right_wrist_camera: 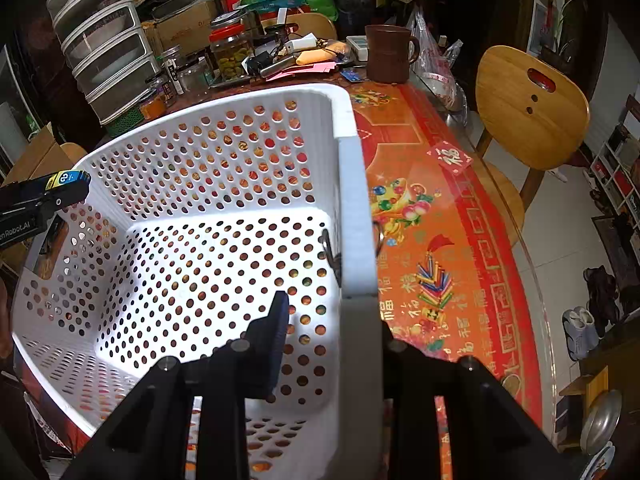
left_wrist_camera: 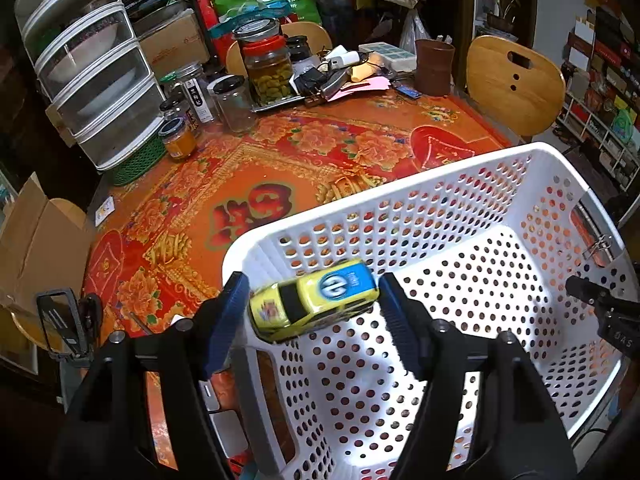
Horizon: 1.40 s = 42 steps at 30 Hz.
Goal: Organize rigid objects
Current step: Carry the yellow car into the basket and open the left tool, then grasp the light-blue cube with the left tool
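- Two grippers were seen at a white perforated basket point(left_wrist_camera: 460, 216) on the red patterned tablecloth point(left_wrist_camera: 280, 152); the left gripper point(left_wrist_camera: 312, 300) was the one nearer the toy car point(left_wrist_camera: 314, 300).
- The toy car, yellow with a blue roof, was seen between the blue pads, blurred, over the basket's near left rim; its long axis ran across the gap from about eight o'clock to two o'clock; gaps showed at both ends, so the jaws were judged open and the car released or dropping.
- The right gripper point(right_wrist_camera: 332, 328) was closed on the basket's side wall point(right_wrist_camera: 356, 216), one finger inside and one outside.
- The basket floor looked bare, so nothing was judged to stand in the car's way.
- Jars point(left_wrist_camera: 272, 68) and stacked clear drawers point(left_wrist_camera: 96, 76) stood well apart at eleven o'clock; a wooden chair point(left_wrist_camera: 516, 80) at one o'clock.
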Tool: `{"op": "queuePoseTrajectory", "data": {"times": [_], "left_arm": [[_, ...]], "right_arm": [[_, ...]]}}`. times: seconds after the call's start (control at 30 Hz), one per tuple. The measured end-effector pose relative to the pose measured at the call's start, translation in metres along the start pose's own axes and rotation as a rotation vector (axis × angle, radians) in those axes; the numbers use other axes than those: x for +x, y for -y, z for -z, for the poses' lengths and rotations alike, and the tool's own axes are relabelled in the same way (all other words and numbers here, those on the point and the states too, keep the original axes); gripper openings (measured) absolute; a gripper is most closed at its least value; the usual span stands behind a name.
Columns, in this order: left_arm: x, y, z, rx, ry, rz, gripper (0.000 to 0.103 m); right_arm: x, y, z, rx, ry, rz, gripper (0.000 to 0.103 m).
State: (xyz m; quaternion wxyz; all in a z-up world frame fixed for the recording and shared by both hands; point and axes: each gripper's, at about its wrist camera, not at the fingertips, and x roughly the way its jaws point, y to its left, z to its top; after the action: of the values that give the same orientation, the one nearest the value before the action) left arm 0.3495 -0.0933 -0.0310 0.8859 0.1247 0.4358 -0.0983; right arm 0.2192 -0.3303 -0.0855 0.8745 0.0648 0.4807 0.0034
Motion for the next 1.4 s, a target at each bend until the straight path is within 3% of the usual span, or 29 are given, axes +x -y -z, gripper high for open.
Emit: {"op": "queuePoseTrajectory", "data": {"times": [0.1, 0.33, 0.47, 0.6, 0.7, 0.8, 1.07, 1.13, 1.23, 1.3, 1.4], "left_arm": [[-0.009, -0.004, 0.003, -0.004, 0.037, -0.003, 0.09], [-0.049, -0.041, 0.037, -0.085, 0.092, -0.005, 0.091], [-0.087, -0.088, 0.095, -0.211, 0.164, -0.008, 0.102], [-0.103, -0.121, 0.173, -0.341, 0.194, 0.016, 0.102], [-0.095, -0.116, 0.22, -0.361, 0.186, 0.044, 0.102], [-0.072, -0.1, 0.241, -0.318, 0.129, 0.017, 0.102], [-0.035, -0.084, 0.243, -0.294, 0.072, 0.011, 0.101], [-0.029, -0.084, 0.237, -0.306, 0.061, 0.018, 0.098], [-0.02, -0.084, 0.232, -0.328, 0.043, 0.03, 0.084], [-0.013, -0.085, 0.229, -0.34, 0.027, 0.044, 0.062], [-0.007, -0.088, 0.229, -0.353, 0.017, 0.063, 0.056]], "right_arm": [[0.0, 0.0, 0.0, 0.0, 0.0, 0.001, 0.029], [0.0, 0.001, 0.0, 0.0, 0.004, 0.004, 0.028], [-0.001, 0.002, 0.001, 0.001, 0.012, 0.005, 0.028], [-0.001, 0.001, 0.001, 0.0, 0.02, 0.01, 0.028], [-0.002, 0.002, 0.001, 0.006, 0.027, -0.002, 0.028], [-0.003, 0.001, 0.002, 0.008, 0.039, -0.004, 0.028], [-0.003, 0.0, 0.003, -0.004, 0.042, 0.006, 0.028], [-0.003, 0.0, 0.002, -0.005, 0.041, 0.008, 0.028], [-0.003, 0.0, 0.003, -0.004, 0.043, 0.01, 0.028], [-0.003, 0.0, 0.002, -0.006, 0.042, 0.01, 0.028], [-0.003, 0.0, 0.002, -0.007, 0.042, 0.011, 0.028]]}}
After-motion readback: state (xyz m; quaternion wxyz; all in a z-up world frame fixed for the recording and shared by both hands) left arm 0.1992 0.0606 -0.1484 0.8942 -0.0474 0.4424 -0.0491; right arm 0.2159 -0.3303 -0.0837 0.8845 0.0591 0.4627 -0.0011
